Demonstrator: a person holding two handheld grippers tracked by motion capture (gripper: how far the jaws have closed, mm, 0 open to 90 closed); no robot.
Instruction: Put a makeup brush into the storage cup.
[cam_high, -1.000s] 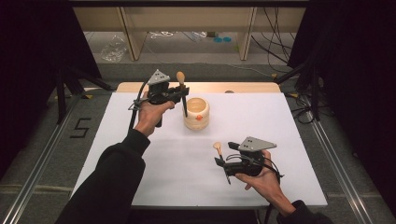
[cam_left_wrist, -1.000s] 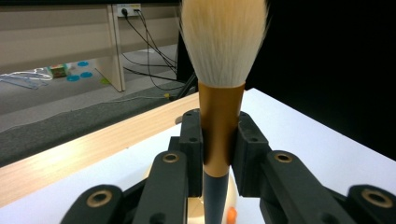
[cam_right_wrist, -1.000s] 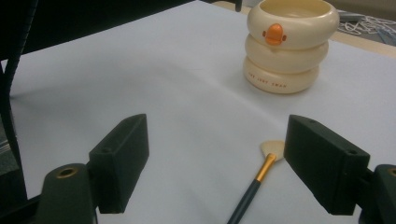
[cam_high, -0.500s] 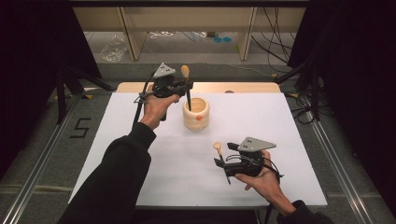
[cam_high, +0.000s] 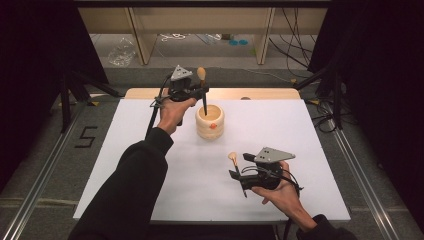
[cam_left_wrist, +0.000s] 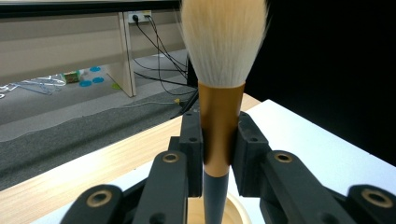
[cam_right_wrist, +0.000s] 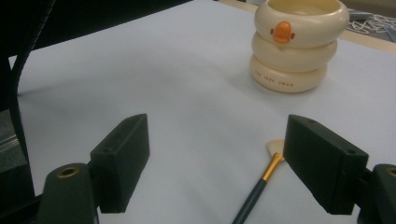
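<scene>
A cream ring-stacked cup (cam_high: 210, 121) with an orange duck beak stands at the far middle of the white table; it also shows in the right gripper view (cam_right_wrist: 299, 46). My left gripper (cam_high: 199, 92) hovers just left of and above it, shut on the gold ferrule of an upright makeup brush (cam_left_wrist: 222, 126). Its bristles point up and its dark handle reaches down into the cup's mouth (cam_left_wrist: 238, 215). Near the front, my right gripper (cam_high: 241, 166) rests low with its jaws open (cam_right_wrist: 222, 154). A second, smaller brush (cam_right_wrist: 261, 182) lies flat on the table by the right jaw, untouched.
The white sheet (cam_high: 300, 130) covers the table, with a wooden strip (cam_high: 250, 93) along its far edge. Beyond stand wooden shelf legs (cam_high: 262, 35) and loose cables on the floor. A "5" mark (cam_high: 86, 136) and metal rails flank the table on the left.
My left gripper has carried the upright brush to the right and a little farther away, so its handle now stands over the cup. The right gripper and the small brush have kept still.
</scene>
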